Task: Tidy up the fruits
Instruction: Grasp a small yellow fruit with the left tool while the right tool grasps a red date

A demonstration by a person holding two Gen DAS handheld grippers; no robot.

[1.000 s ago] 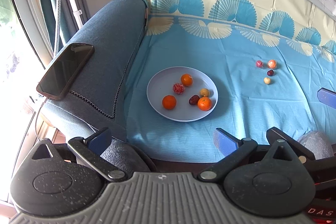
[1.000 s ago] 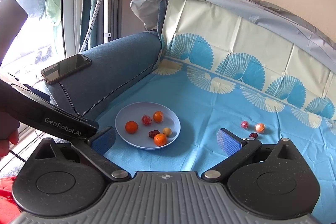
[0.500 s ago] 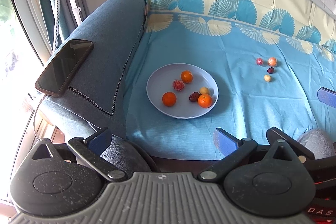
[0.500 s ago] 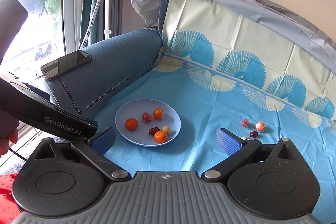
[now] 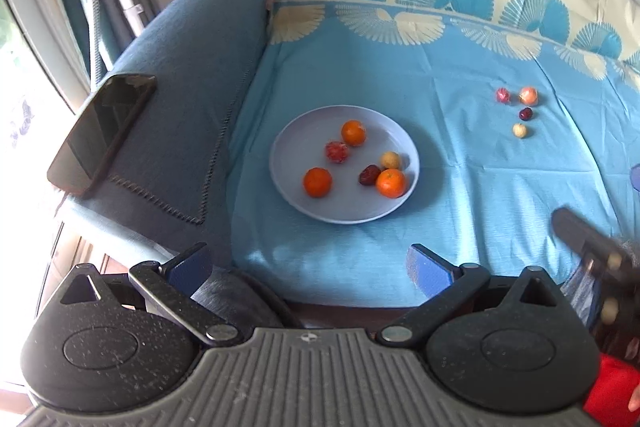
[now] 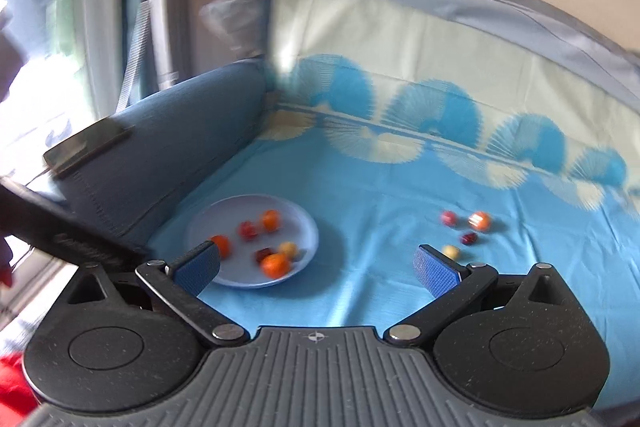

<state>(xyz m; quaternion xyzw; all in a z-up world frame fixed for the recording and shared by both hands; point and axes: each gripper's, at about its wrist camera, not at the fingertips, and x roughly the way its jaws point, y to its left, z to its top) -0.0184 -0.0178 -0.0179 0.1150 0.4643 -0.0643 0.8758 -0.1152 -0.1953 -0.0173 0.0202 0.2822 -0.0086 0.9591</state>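
We have both tools empty and wide apart: the left gripper [image 5: 308, 263] waits low at the near edge of the blue cloth [image 5: 460, 195], and the right gripper [image 6: 316, 267] is over the same cloth with its pads spread, holding nothing. The lilac plate [image 5: 288, 183] already carries 6 fruits: 3 small oranges, a red lychee-like fruit [image 5: 337, 151], a dark red date [image 5: 369, 175] and a pale yellow round fruit [image 5: 390, 159]. The 4 loose fruits lie well apart from the plate, on the far right of the cloth: a red one [image 5: 503, 95], a peach-coloured one [image 5: 528, 95], a dark red one [image 5: 525, 113] and a pale one [image 5: 520, 130]. We judge that the step in hand is the reach of the right gripper toward this group, and the pale fruit [image 6: 451, 251] is the nearest, just beside the right pad in that view. The right view is blurred, so we should slow down before we close. The fruits are small and round, so they can roll on the soft cloth; it is better to come from above, put 1 pad on each side of only 1 fruit, and close gently. The neighbours are near, so we take the outer one first.
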